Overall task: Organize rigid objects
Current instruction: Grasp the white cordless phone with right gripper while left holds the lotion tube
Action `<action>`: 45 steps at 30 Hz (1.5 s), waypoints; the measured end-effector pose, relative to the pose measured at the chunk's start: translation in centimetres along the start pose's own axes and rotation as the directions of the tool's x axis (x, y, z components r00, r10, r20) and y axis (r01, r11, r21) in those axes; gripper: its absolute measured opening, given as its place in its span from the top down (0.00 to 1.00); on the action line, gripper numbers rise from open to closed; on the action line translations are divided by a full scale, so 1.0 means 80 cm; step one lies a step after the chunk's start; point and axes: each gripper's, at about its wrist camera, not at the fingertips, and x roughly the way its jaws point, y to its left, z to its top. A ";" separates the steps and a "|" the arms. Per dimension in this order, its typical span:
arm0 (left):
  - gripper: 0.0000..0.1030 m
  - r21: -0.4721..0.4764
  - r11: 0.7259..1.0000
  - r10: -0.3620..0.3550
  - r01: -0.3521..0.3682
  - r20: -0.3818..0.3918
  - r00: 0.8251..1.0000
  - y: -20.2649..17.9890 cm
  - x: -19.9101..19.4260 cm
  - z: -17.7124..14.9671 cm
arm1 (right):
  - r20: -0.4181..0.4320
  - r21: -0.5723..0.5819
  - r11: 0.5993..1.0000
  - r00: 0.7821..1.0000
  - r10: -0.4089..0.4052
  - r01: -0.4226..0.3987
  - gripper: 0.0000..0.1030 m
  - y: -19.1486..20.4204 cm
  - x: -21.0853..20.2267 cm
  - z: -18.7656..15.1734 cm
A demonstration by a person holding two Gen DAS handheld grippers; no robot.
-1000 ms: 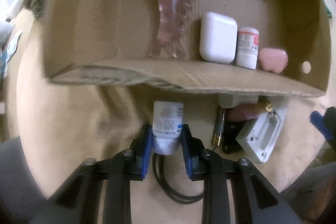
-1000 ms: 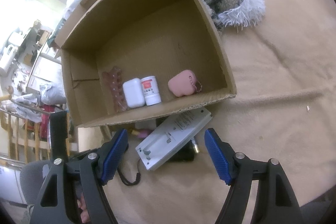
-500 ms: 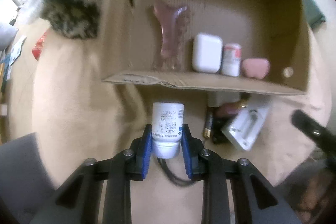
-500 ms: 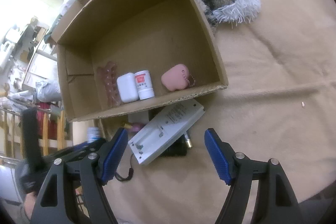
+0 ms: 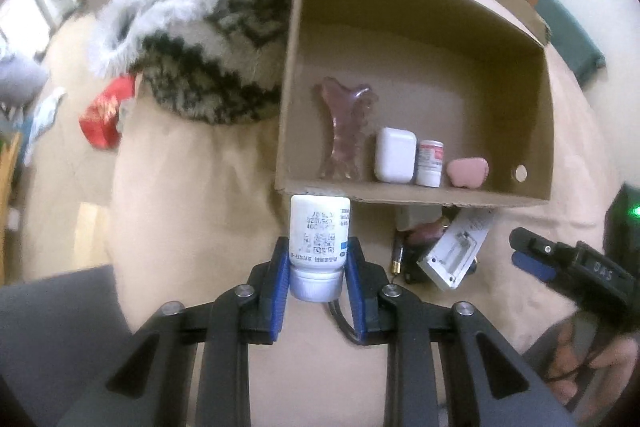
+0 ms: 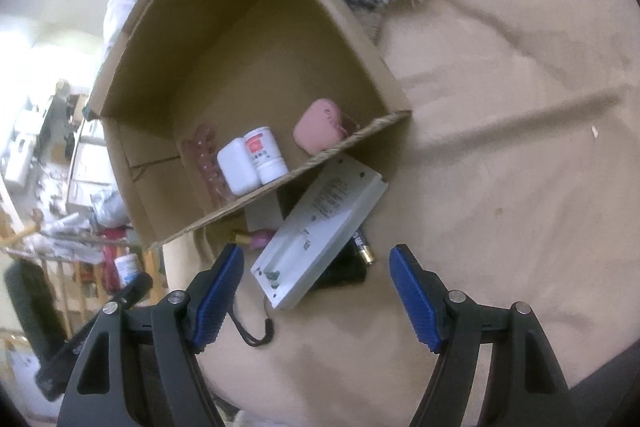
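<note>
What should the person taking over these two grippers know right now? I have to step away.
Left gripper: shut on white bottle, held just short of the cardboard box.
Right gripper: open, empty, over the white charger.
Done, in box: pink hair claw, white case, small bottle, pink pouch.
Left: bottle, charger, battery, black cord.
</note>
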 end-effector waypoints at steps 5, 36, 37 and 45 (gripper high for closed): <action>0.77 -0.042 0.999 -0.023 0.023 0.006 1.000 0.004 0.004 0.000 | -0.013 0.077 0.997 0.999 0.032 -0.031 0.23 -0.016 0.014 0.006; 0.77 -0.068 0.998 -0.018 0.016 -0.032 0.999 0.009 0.017 -0.003 | -0.033 0.134 0.980 0.988 0.152 -0.146 0.78 -0.004 0.063 0.003; 0.77 -0.071 0.997 -0.019 0.016 -0.030 0.999 0.010 0.017 -0.002 | -0.035 0.128 0.982 0.989 0.146 -0.140 0.78 -0.001 0.058 -0.001; 0.77 -0.060 0.998 -0.004 0.003 -0.014 1.000 0.008 0.015 -0.005 | -0.034 -0.004 0.993 0.992 0.119 -0.120 0.78 0.040 0.019 -0.038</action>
